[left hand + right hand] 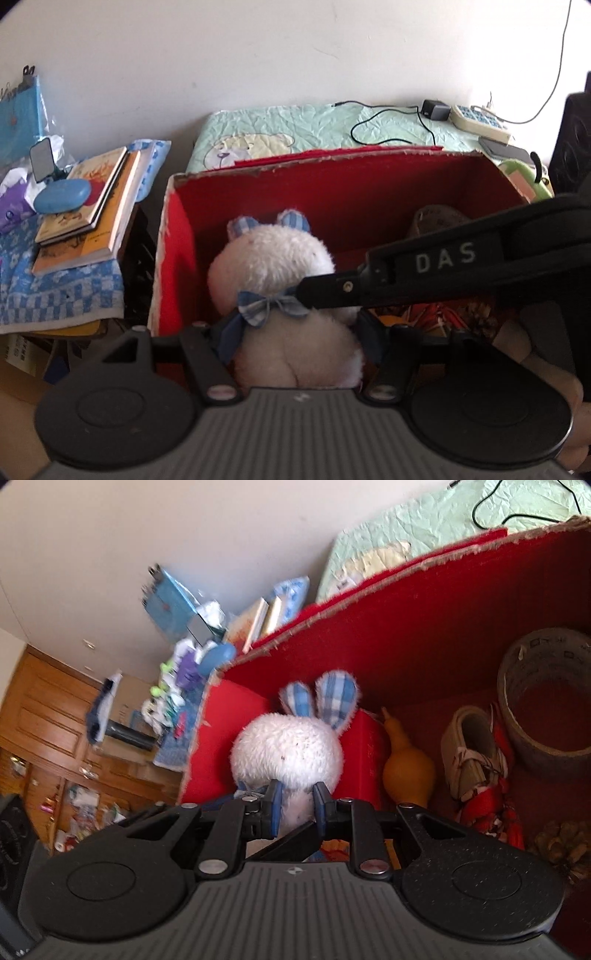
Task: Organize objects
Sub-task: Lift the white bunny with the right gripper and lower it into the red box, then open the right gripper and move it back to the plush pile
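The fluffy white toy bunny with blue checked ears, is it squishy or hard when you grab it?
The fluffy white toy bunny is probably squishy: its plush body dents between the right gripper. Likely light and floppy too, and its fuzzy fur shouldn't slip easily.

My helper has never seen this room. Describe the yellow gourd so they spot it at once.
Find the red box in front of the quilted mat. Inside, the gourd sits between the white plush rabbit and a small white shoe. It alone is smooth, mustard-yellow and pear-shaped, with a thin pointed neck.
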`<state>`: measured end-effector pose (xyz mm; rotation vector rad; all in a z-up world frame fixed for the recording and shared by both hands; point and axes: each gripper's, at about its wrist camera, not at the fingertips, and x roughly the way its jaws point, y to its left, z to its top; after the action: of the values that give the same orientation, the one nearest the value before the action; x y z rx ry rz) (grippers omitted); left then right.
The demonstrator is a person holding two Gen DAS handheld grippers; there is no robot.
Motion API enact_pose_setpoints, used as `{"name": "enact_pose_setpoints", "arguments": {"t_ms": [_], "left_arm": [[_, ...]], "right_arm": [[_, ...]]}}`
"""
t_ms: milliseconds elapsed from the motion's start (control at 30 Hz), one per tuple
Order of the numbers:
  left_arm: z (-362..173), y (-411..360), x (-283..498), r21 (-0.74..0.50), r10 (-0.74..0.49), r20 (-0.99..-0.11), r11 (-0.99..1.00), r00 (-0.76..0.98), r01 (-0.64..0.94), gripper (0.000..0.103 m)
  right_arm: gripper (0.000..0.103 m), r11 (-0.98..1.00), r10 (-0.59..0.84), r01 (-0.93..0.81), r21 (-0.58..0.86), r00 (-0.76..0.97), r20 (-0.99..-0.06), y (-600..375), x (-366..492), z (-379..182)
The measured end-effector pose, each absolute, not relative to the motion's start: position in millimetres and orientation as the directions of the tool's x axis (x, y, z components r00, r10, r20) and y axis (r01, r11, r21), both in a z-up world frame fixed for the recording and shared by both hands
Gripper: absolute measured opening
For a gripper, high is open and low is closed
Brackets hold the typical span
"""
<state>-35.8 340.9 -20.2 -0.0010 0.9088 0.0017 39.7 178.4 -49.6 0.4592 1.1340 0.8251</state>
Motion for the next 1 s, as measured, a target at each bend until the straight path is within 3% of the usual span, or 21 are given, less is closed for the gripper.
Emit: {"name": "enact_pose_setpoints", "arguments": {"t_ms": [367, 500, 1000], "left_arm": [[-14.6, 336.0, -49.1, 0.082, 0.056, -0.774, 0.997, 0.631, 0.012, 0.084], [-13.0, 338.6, -48.2, 0.068, 0.062, -0.782, 0.998, 0.620, -0.014, 0.084], [2.3, 319.0, -48.5, 0.118, 0.139, -0.781, 0.990, 0.609, -0.074, 0.081]], "right_arm": [[0.029, 0.643, 0.752, -0.389, 0.660, 0.156, -0.641, 188.1, 39.4, -51.8], [0.035, 0.671, 0.732, -0.385, 0.634, 0.204, -0.650, 180.8, 33.2, -47.0], [0.035, 0.724, 0.690, -0.357, 0.590, 0.365, -0.625, 137.2, 13.3, -23.9]]}}
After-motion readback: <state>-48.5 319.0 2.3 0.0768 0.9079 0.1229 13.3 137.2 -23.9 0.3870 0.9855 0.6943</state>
